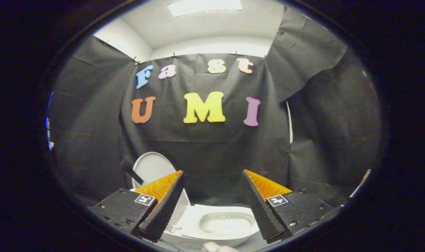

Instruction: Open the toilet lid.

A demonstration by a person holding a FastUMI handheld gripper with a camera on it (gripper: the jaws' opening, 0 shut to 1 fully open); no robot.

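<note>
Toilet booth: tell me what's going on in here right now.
A person is working a handheld gripper over a white toilet. The toilet lid already stands raised, leaning toward the black cloth wall, and the bowl lies exposed between the fingers. The fingers are spread wide apart, gripping nothing.

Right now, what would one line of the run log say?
toilet lid: raised, upright | toilet bowl: exposed, between fingers | gripper: open, holding nothing
</note>
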